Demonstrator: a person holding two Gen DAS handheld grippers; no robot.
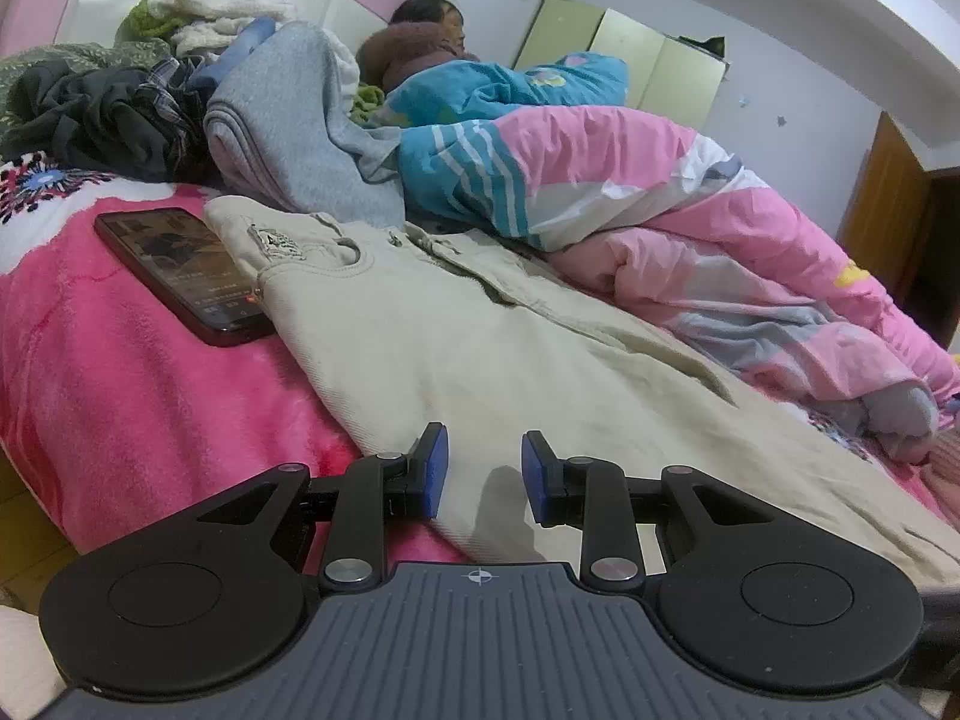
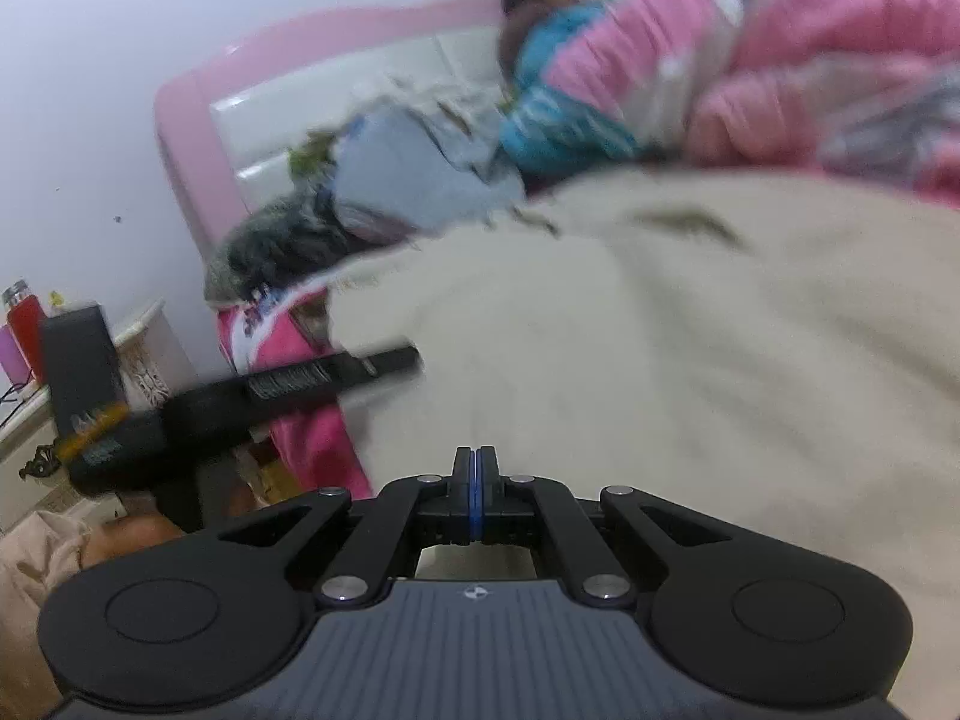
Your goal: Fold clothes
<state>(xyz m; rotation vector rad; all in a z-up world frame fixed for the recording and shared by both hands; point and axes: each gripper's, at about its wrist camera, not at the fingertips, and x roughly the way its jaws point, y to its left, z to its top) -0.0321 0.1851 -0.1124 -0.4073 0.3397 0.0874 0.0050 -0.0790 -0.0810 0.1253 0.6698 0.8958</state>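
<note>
Beige trousers (image 1: 480,336): laid flat along the bed, waistband at the far end, one leg running toward the camera. Left gripper (image 1: 483,474): blue pads (image 1: 436,468) apart with nothing between them, poised just over the near stretch of the cloth; contact cannot be told. Right gripper (image 2: 475,480): jaws pressed fully together, no fabric seen between the pads; the beige cloth fills the view directly ahead of and beneath it, picture blurred.

Pink fleece blanket (image 1: 138,384): covers the bed under the trousers, bare to their left. Phone (image 1: 180,273): dark, screen lit, lying on the blanket with its edge touching the waistband corner.

Quilt (image 1: 660,204): pink, blue and white, bunched along the right side of the trousers. Grey garment (image 1: 300,120): heaped just beyond the waistband. Dark clothes (image 1: 102,114): crumpled pile to its left. Person (image 1: 432,24): lying under the quilt at the far end.

Headboard (image 2: 198,138): pink frame, white panel. Wall: white. Wooden door (image 1: 894,204): far right. Side table (image 2: 138,348): at the bed's left, bearing a dark box (image 2: 81,360).
</note>
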